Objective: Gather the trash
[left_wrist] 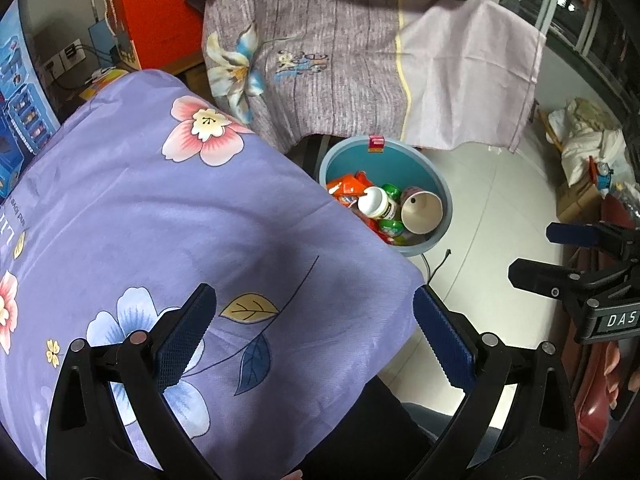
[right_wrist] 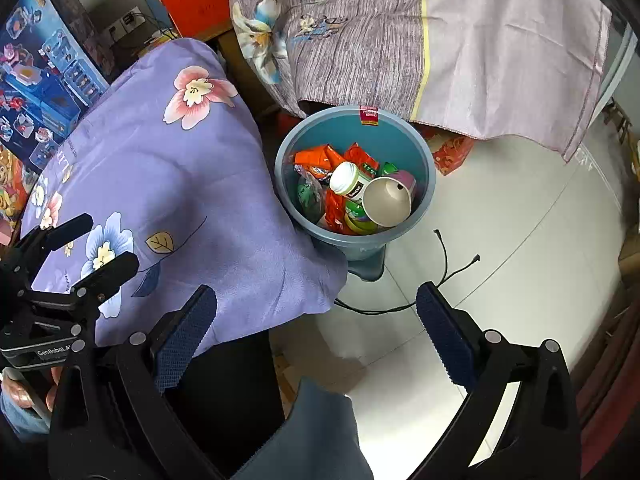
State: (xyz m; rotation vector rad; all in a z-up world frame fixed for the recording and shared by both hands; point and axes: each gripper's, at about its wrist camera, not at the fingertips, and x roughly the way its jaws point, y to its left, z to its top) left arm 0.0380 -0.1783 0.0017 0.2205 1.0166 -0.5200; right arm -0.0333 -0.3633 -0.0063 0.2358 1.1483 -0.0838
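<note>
Blue bin [right_wrist: 352, 240] of trash ahead of both spread, empty grippers, left gripper [left_wrist: 314, 336], right gripper [right_wrist: 316, 336]

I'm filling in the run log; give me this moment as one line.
left gripper: open, empty | right gripper: open, empty | bin: on floor, holds paper cup, white bottle, wrappers

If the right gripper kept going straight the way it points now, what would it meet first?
Probably the bare floor, just beside the blue bin. The right gripper is open and empty, with a thin black cable lying close to that line. Depth is hard to judge here.
</note>
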